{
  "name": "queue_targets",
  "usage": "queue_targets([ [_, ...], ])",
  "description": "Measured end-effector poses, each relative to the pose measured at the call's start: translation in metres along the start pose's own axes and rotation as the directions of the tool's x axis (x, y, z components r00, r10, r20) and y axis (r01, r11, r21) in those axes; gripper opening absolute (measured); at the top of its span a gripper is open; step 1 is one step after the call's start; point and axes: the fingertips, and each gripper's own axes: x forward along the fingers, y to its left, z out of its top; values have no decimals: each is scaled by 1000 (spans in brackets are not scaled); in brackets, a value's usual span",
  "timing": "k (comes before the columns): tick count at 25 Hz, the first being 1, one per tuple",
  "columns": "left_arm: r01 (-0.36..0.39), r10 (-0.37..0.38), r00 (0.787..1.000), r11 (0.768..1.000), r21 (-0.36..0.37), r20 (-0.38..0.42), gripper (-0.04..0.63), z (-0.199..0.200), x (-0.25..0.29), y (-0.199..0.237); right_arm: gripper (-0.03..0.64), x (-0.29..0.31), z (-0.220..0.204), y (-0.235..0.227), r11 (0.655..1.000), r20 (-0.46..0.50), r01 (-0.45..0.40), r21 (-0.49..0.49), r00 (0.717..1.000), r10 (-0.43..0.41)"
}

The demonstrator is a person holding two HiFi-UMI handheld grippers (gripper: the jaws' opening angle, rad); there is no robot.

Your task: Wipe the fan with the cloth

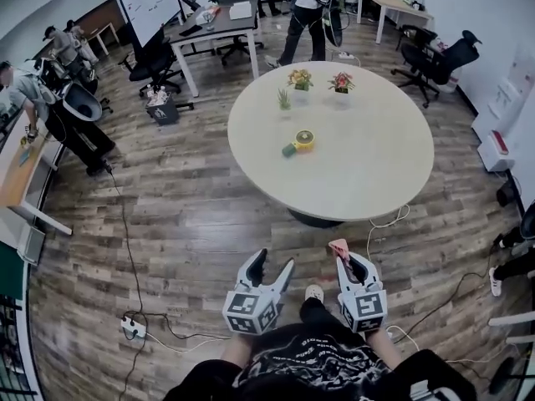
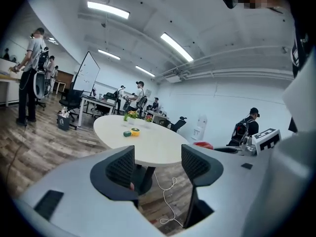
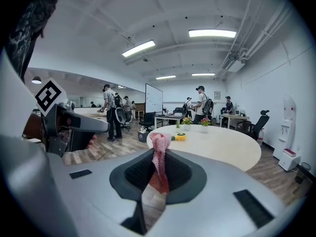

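Before the round table (image 1: 368,161) carrying the small fan (image 1: 301,141), the right hand-held gripper (image 1: 349,262) pinched a pink cloth (image 3: 158,152); the left hand-held gripper (image 1: 274,261) gaped empty.

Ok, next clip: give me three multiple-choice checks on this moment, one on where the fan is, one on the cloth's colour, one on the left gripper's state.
1. Where is the small fan?
A. on the floor
B. on the round table
C. on an office chair

2. What colour is the cloth?
A. blue
B. pink
C. white

3. How is the left gripper?
A. open and empty
B. shut on the cloth
C. shut on the fan

Answers:
1 B, the fan lies on the tabletop near the potted plants.
2 B, a pink strip is pinched in the right gripper.
3 A, its jaws stand apart with nothing held between them.
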Motion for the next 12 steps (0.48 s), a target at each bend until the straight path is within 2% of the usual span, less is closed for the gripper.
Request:
queue_targets([
  [4,-38,39,999,999,-26,15,314,15,33,0,58,30,14,-36,999,-1,-36,-5,999,36],
  [8,-53,61,996,992,-116,61,307,32,63,-3,58,53,29,-63,996,16,-76,-39,997,76],
  [12,-83,88,995,992,-93,49,302,38,94,-8,58,70,28,-87,994,8,-106,-23,994,106],
])
